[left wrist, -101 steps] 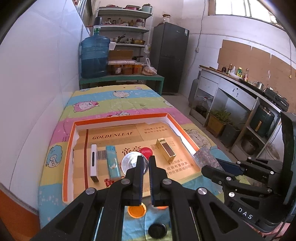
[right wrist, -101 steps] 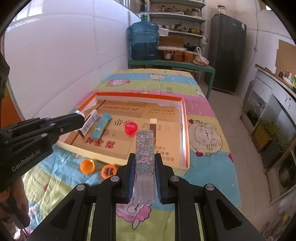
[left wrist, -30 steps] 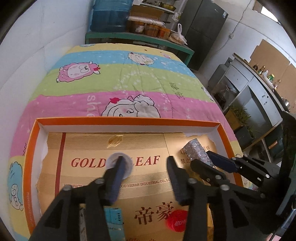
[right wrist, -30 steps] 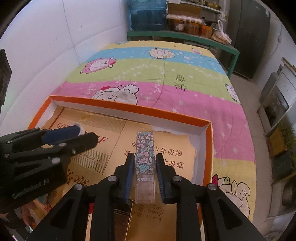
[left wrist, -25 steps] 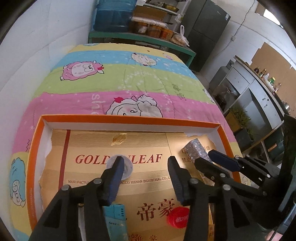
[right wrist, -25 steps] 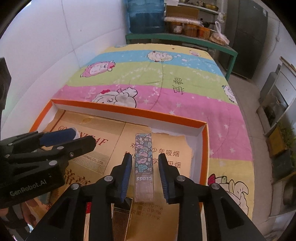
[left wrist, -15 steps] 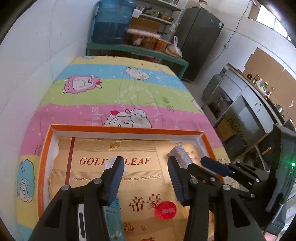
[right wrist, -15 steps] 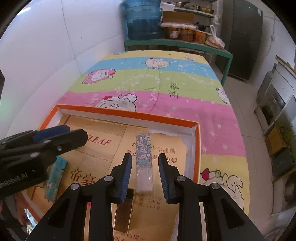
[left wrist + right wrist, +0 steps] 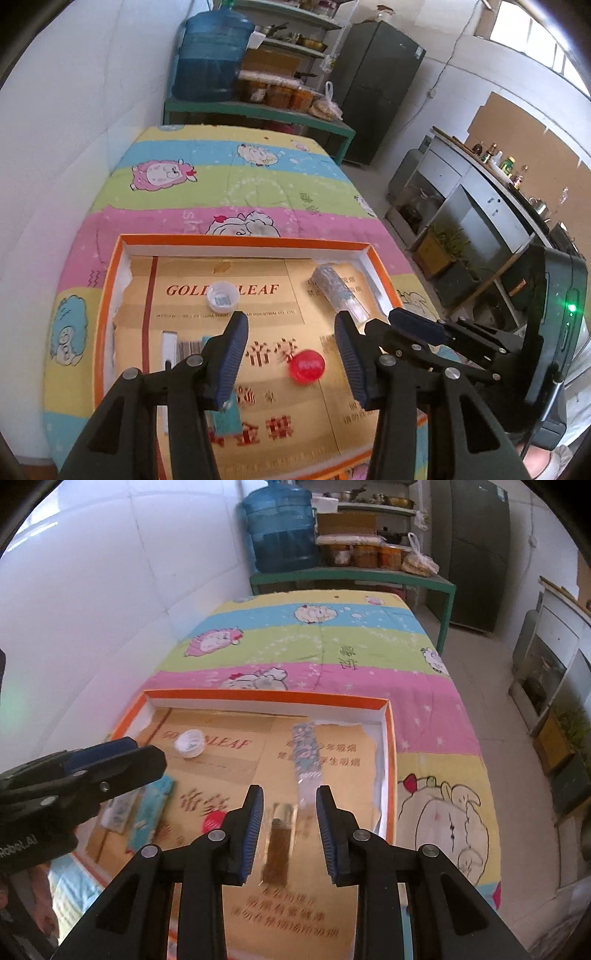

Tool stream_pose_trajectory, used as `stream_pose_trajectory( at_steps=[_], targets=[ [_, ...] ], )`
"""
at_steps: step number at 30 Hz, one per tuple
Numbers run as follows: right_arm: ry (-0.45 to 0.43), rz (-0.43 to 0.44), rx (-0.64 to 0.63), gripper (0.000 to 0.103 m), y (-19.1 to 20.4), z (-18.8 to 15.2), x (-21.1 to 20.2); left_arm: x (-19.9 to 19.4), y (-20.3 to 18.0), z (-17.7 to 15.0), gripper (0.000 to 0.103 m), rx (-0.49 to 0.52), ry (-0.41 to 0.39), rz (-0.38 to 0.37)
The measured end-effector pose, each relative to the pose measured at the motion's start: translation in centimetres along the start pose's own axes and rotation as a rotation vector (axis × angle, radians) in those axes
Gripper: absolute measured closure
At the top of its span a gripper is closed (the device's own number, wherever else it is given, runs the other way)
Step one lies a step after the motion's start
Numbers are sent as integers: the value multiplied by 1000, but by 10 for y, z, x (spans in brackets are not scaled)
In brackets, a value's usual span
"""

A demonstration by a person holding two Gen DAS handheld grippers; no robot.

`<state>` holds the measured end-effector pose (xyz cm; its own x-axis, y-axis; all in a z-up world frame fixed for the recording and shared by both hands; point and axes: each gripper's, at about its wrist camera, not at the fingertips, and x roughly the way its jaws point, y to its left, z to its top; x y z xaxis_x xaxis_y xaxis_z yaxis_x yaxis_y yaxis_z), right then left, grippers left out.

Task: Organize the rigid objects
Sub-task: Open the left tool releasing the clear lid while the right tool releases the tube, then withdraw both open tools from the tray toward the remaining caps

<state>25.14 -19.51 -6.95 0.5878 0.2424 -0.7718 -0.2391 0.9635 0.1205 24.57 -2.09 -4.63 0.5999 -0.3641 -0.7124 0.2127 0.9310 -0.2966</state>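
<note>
An orange-rimmed box lid [image 9: 243, 240] lined with gold cardboard lies on the bed; it also shows in the right wrist view [image 9: 266, 695]. Inside lie a white cap [image 9: 222, 296], a floral flat case [image 9: 338, 290], a red cap [image 9: 306, 365], a blue pack [image 9: 151, 808], a white stick [image 9: 169, 347] and a gold lighter [image 9: 279, 843]. The floral case [image 9: 306, 755] lies loose ahead of my right gripper [image 9: 290, 825], which is open and empty above the lid. My left gripper [image 9: 290, 356] is open and empty above the lid's near half.
A striped cartoon blanket [image 9: 229, 184] covers the bed, with a white wall on the left. A green bench [image 9: 258, 112] with a water jug [image 9: 212, 55] and jars stands beyond the bed. A counter and floor lie to the right.
The right gripper opened and let go of the floral case, now lying in the lid. The left gripper left the white cap in the lid. Both grippers have drawn back and up.
</note>
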Motion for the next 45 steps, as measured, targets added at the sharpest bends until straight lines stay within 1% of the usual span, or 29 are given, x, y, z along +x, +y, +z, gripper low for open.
stream_pose_trajectory(
  at_steps=[2,6,8,9,10,16,20,25,29,34,39,45],
  targets=[
    [-13,5,0,73,4,-5,-9,-10,-1,-5,54,0,-13,-12],
    [-30,20,9,73,11,-14,-25,-29,-5,-15,54,13,-47,-9],
    [-40,14,7,73,13,-20,-34,-42,-6,-22,54,21,-69,-12],
    [-43,14,10,72,14,-22,-37,-47,-6,-24,54,22,-74,-12],
    [-46,15,18,69,15,-25,-41,-53,-6,-28,54,25,-81,-14],
    [-70,41,27,69,27,-43,-64,-82,-6,-45,54,36,-119,4],
    [-86,29,12,69,40,-58,-77,-99,-7,-58,54,43,-139,9],
    [-101,25,3,69,53,-77,-91,-110,-13,-71,54,70,-157,21],
    [-121,6,-19,69,63,-93,-101,-121,-18,-85,54,92,-180,37],
    [-121,9,-10,69,71,-113,-105,-129,-18,-102,54,85,-197,50],
    [-111,6,-13,69,78,-129,-106,-132,-19,-118,54,87,-205,59],
    [-126,-3,-15,69,81,-144,-111,-130,-20,-136,54,95,-194,60]
  ],
)
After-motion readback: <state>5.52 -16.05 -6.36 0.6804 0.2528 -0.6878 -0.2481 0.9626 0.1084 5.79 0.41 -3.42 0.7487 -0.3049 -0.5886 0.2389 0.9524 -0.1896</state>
